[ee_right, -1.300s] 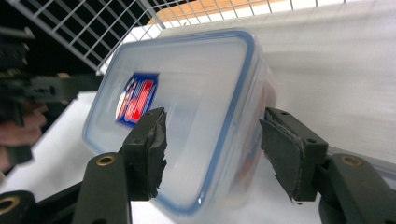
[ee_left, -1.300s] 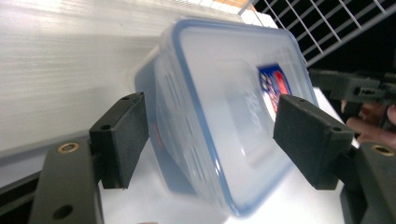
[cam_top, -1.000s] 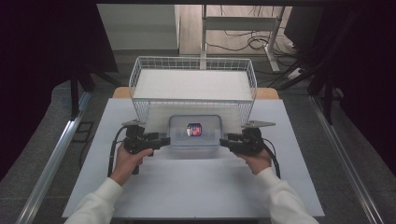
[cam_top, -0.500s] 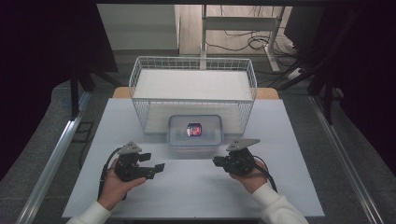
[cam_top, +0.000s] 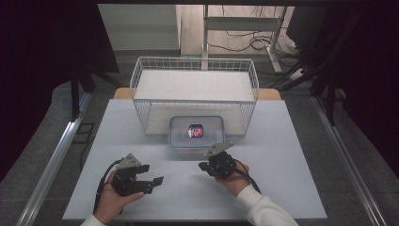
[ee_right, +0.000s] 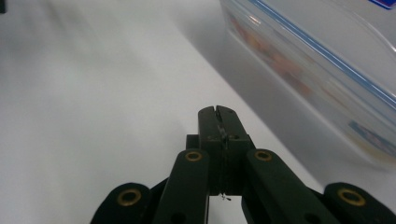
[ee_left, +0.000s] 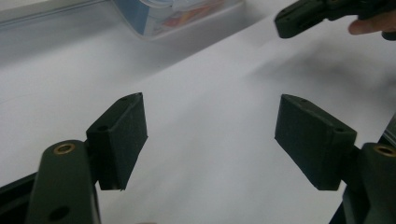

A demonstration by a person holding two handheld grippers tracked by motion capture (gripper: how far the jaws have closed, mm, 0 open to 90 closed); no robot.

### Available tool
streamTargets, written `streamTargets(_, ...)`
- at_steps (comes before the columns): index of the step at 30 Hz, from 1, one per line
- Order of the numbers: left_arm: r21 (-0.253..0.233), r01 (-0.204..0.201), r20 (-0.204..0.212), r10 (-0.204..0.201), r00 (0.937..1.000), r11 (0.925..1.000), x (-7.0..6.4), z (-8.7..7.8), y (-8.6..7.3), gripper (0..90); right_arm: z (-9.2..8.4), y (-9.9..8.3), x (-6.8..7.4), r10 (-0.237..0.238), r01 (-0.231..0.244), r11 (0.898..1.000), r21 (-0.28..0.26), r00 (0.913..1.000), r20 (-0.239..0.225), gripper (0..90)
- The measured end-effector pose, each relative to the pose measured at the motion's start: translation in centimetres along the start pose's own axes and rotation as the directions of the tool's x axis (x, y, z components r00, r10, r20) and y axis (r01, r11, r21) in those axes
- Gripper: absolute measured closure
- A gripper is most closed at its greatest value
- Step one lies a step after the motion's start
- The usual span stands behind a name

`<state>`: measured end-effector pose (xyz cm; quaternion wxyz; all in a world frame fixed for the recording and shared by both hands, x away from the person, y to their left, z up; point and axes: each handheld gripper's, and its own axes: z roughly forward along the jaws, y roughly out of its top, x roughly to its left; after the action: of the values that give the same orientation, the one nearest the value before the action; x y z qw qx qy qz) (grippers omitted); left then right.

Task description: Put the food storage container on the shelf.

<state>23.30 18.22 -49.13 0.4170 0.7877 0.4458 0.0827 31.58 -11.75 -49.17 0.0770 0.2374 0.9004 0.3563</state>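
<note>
A clear plastic container [cam_top: 196, 133] with a blue-trimmed lid stands at the table's middle, against the front of a white wire basket [cam_top: 195, 89]. Inside it lies a small red and blue item [cam_top: 195, 130]. My left gripper [cam_top: 156, 184] is held low over the table, front left of the container, jaws wide open with bare table between them [ee_left: 210, 140]. My right gripper [cam_top: 202, 165] sits just in front of the container, pointing left, jaws shut on nothing [ee_right: 218, 112]. The container's side [ee_right: 317, 70] runs along the right of the right gripper view.
The white table [cam_top: 282, 155] has free room on both sides of the container and along the front edge. The wire basket holds nothing that I can see. Metal rails [cam_top: 56, 155] run beside the table on the floor. The right gripper [ee_left: 303, 18] shows far off in the left gripper view.
Both grippers have drawn back from the container's two sides toward the person. The container has stayed in place in front of the basket.
</note>
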Motion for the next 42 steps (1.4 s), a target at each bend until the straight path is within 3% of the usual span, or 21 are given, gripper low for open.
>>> streamTargets(9, 0.013, -0.01, -0.003, 0.01, 0.9999, 0.9999, -0.3, 0.5, -0.2, 24.8, 3.7, 1.4, -0.6, -0.004, 0.002, 1.0, 0.027, 0.9989, 0.046, 88.8)
streamTargets(18, 0.034, -0.023, -0.012, 0.024, 0.9996, 0.9992, 0.0, 0.6, -0.3, 24.4, 5.4, 2.4, -1.2, -0.011, 0.008, 0.999, 0.031, 0.9953, 0.096, 88.9)
streamTargets(20, 0.035, -0.025, -0.011, 0.025, 0.9996, 0.9991, 0.0, 0.6, -0.3, 24.2, 5.7, 2.5, -1.6, -0.011, 0.008, 1.0, 0.026, 0.9915, 0.129, 88.9)
streamTargets(26, 0.033, -0.016, -0.005, 0.016, 0.9999, 0.9993, 0.1, 0.5, -0.2, 24.1, 5.6, 2.6, -1.9, 0.001, -0.001, 1.0, -0.004, 0.9877, 0.156, 89.0)
streamTargets(32, 0.035, -0.013, -0.002, 0.013, 0.9999, 0.9993, 0.2, 0.5, -0.2, 24.0, 5.1, 3.2, -3.0, 0.064, -0.055, 0.997, -0.057, 0.9859, 0.155, 89.0)
streamTargets(42, 0.033, -0.01, 0.002, 0.01, 0.9999, 0.9994, 0.4, 0.4, -0.3, 23.9, 6.0, 4.1, -4.6, 0.116, -0.104, 0.992, -0.076, 0.9789, 0.168, 89.0)
